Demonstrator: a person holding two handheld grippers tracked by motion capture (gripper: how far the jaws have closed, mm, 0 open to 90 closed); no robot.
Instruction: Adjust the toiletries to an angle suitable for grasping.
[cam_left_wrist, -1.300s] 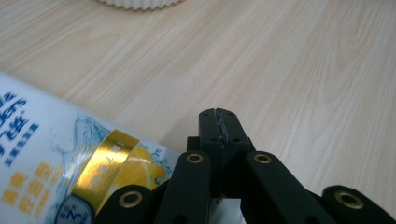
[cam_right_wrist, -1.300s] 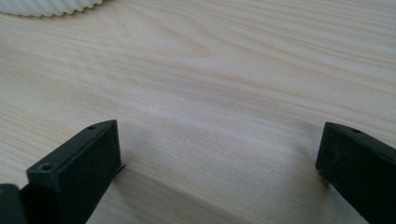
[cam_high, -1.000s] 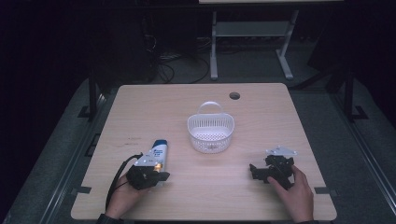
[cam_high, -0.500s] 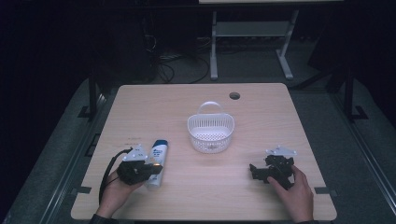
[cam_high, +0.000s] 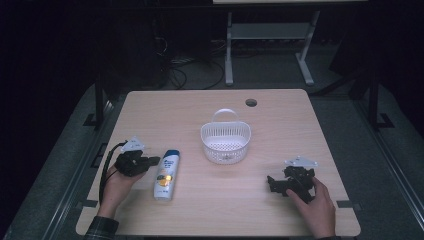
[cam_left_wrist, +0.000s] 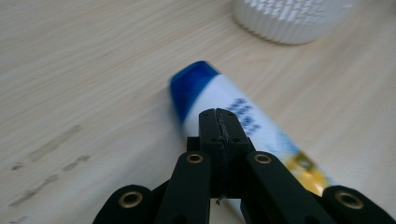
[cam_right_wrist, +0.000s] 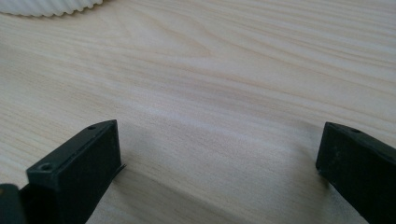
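Lining up on the bottle (cam_high: 166, 173) with the left gripper (cam_high: 152, 161), jaws pressed together and empty.
Bottle lies flat just beside its tips; next, I judge, spread the jaws to pinch it. Right gripper (cam_high: 272, 183) rests spread wide. Beyond, the basket (cam_high: 225, 141) stands mid-table (cam_high: 180, 107), open room all around.

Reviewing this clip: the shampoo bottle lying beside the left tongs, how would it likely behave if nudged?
The shampoo bottle lies flat on the table, so it probably slides or pivots rather than tips. Its smooth plastic looks slippery and rigid.
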